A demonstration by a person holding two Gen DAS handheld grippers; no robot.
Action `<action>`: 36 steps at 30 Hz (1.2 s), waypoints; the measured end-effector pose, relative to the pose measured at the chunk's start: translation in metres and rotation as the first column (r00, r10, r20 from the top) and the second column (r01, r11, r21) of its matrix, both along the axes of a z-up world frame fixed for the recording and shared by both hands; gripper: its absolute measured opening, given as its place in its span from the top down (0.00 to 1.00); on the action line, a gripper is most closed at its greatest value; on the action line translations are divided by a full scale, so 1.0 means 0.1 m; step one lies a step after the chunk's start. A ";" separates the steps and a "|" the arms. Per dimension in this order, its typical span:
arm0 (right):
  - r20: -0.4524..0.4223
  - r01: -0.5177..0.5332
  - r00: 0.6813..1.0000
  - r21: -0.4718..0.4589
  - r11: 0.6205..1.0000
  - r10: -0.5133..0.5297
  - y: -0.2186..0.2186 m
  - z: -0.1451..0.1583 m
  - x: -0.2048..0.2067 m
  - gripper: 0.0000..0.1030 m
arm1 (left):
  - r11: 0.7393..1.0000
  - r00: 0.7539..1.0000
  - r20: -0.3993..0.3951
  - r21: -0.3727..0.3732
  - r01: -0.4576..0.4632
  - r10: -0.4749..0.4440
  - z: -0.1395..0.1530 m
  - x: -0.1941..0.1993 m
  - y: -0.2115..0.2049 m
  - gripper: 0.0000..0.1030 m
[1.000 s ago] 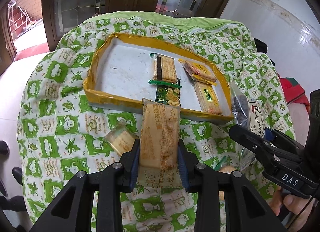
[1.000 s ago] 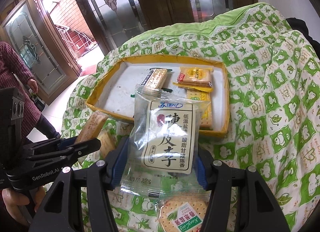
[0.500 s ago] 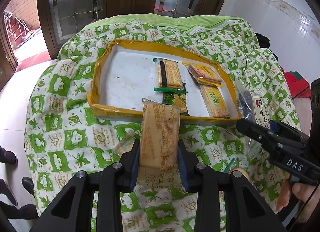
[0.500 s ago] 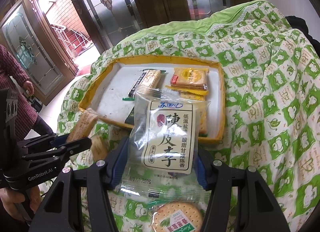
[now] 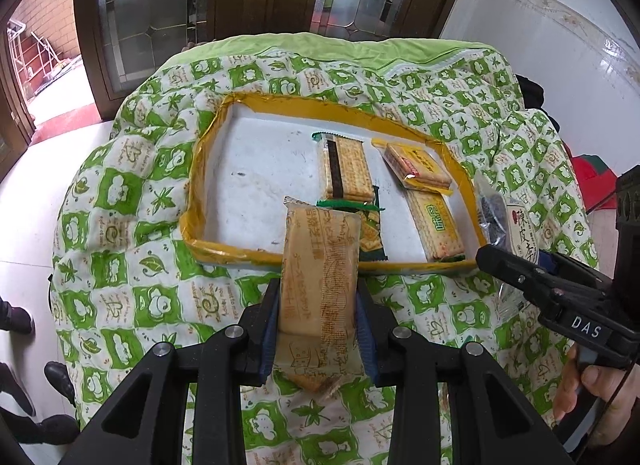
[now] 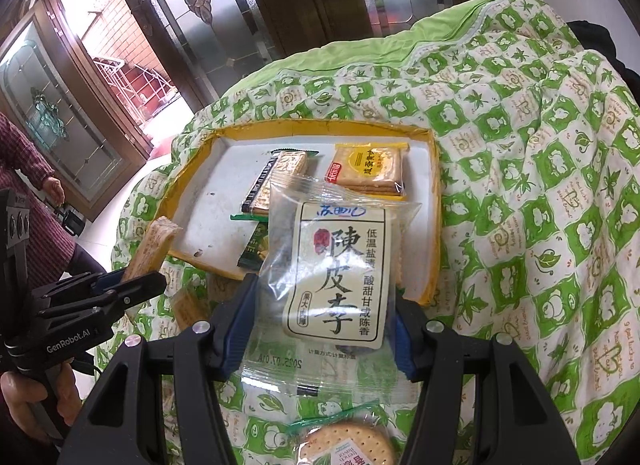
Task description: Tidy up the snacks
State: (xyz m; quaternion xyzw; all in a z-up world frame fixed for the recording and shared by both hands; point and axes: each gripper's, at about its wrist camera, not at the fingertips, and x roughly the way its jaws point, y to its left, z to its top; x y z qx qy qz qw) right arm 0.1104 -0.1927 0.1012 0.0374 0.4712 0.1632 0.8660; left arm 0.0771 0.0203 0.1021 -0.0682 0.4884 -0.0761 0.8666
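A green-and-white quilt (image 5: pixel 152 297) printed with leaves and sheep covers the whole bench. On it lies a shallow tray (image 5: pixel 208 253) with a yellow rim and a scuffed white floor, its long axis running left to right across the left wrist view.

Four packets lie in the right half of the tray. A clear-wrapped cracker pack with a dark stripe (image 5: pixel 345 171) points lengthwise away from the camera. Beside it a yellow-labelled sandwich-cracker pack (image 5: pixel 418 167) sits at a slant, and below that a long cracker pack with green lettering (image 5: pixel 438 227) runs towards the near rim. A dark green packet (image 5: pixel 370 235) lies partly hidden at the near rim.

The left gripper (image 5: pixel 318 319) has its fingers closed on the lower part of a long tan biscuit packet (image 5: pixel 318 265). The packet stands along the fingers, its long axis pointing forward, and its sealed far end overhangs the tray's near rim. Its wrapper is translucent brown with faint printing.

The right gripper (image 6: pixel 320 323) has its fingers pressed on both side edges of a clear plum-candy bag (image 6: pixel 336 269) with a cream label in bold black characters. The bag's long axis points forward over the near right part of the tray.

A round cracker pack (image 6: pixel 346 445) lies on the quilt beneath the right gripper.
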 end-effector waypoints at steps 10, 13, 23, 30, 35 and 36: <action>-0.004 -0.006 1.000 -0.002 1.000 0.006 0.04 -0.01 0.08 0.43 | 1.000 1.000 0.002 0.022 0.000 0.000 0.02 0.16 0.00 0.66; -0.006 -0.007 1.000 -0.002 1.000 0.007 0.05 -0.01 0.10 0.43 | 1.000 1.000 -0.002 0.031 0.002 -0.002 0.01 0.20 0.00 0.66; -0.011 -0.017 1.000 -0.008 1.000 0.017 0.10 -0.04 0.22 0.43 | 0.999 1.000 -0.009 0.042 0.004 -0.004 -0.03 0.33 0.01 0.66; -0.018 -0.024 1.000 0.000 1.000 0.024 0.16 -0.05 0.31 0.43 | 0.999 1.000 -0.014 0.041 -0.008 0.008 -0.08 0.44 0.06 0.66; -0.021 -0.030 0.999 0.002 1.000 0.030 0.21 -0.07 0.36 0.44 | 0.999 1.000 -0.022 0.042 -0.016 0.017 -0.12 0.51 0.10 0.66; -0.023 -0.030 0.999 0.002 1.000 0.030 0.22 -0.08 0.37 0.44 | 0.999 1.000 -0.022 0.042 -0.020 0.021 -0.13 0.54 0.12 0.66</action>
